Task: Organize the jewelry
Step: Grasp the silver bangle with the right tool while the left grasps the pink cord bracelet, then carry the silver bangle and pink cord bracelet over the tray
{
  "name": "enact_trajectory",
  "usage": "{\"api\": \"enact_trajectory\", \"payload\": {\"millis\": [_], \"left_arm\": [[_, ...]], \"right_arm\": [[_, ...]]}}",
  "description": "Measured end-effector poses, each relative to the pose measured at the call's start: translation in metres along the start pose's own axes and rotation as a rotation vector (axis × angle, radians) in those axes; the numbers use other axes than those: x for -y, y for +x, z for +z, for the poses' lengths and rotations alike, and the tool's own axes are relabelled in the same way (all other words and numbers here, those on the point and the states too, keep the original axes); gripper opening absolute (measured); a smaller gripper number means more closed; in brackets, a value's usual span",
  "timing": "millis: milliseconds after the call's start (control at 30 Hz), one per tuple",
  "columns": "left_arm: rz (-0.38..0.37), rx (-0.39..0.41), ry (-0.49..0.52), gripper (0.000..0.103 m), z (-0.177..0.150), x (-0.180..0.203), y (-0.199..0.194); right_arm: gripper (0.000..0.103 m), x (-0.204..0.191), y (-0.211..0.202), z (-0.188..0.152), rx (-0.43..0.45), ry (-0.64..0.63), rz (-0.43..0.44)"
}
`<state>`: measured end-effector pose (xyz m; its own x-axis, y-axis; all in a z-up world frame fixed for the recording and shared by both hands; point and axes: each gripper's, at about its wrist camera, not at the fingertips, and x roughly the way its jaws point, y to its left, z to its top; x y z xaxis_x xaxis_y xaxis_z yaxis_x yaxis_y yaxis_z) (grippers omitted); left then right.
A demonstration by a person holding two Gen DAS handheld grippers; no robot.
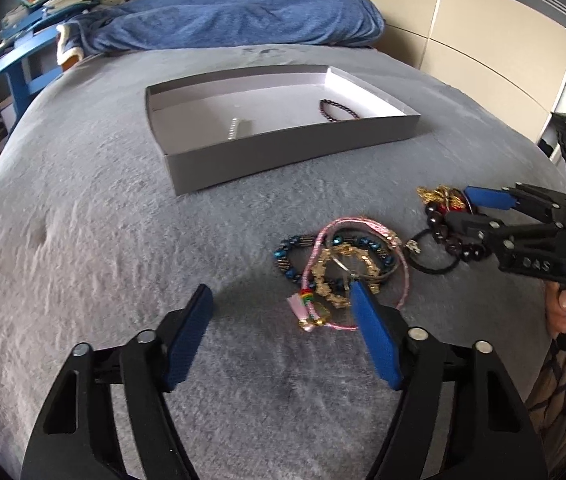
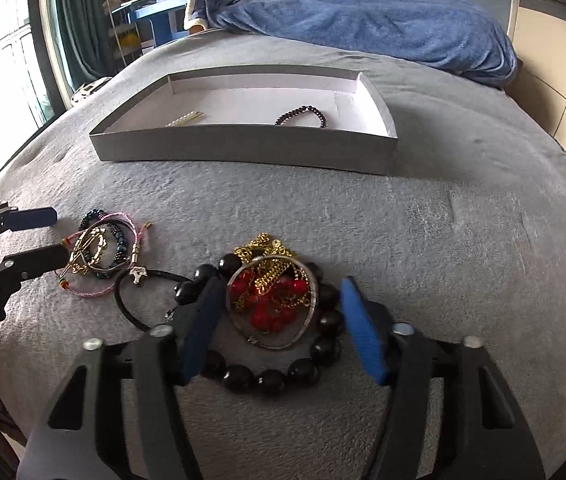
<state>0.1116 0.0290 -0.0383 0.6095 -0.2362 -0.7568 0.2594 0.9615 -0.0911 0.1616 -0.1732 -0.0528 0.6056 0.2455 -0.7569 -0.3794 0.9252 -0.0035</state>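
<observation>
A shallow grey box (image 1: 283,152) (image 2: 243,148) lies on the grey bed and holds a dark bead bracelet (image 1: 339,110) (image 2: 303,114) and a small pale piece (image 1: 237,128) (image 2: 185,119). A pile of bracelets (image 1: 343,268) (image 2: 99,252), pink, gold and blue, lies in front. My left gripper (image 1: 283,300) (image 2: 49,236) is open, its right finger at the pile's edge. A second pile has large dark beads (image 2: 275,376), a silver bangle (image 2: 307,320), red beads and gold chain (image 2: 267,256). My right gripper (image 2: 279,292) (image 1: 457,210) is open around this pile.
A black cord bracelet (image 2: 131,308) (image 1: 431,266) lies between the piles. A blue blanket (image 1: 243,12) (image 2: 383,24) lies at the bed's far end. Blue shelves (image 1: 23,44) stand beyond the bed on the left, cupboard doors (image 1: 483,32) on the right.
</observation>
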Motion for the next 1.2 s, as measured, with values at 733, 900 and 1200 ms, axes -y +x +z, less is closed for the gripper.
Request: {"api": "enact_trajectory", "payload": {"millis": [733,900,1200], "left_arm": [[-0.042,0.183,-0.002,0.006,0.012,-0.003,-0.04],[-0.081,0.242,-0.029,0.006,0.023,-0.006,-0.049],[-0.1,0.295,-0.027,0.006,0.04,-0.006,-0.063]], "right_arm": [[0.046,0.016,-0.026,0.016,0.112,0.089,0.061],[0.046,0.017,-0.028,0.018,0.121,0.092,0.067],[0.046,0.019,-0.032,0.022,0.135,0.099,0.076]]}}
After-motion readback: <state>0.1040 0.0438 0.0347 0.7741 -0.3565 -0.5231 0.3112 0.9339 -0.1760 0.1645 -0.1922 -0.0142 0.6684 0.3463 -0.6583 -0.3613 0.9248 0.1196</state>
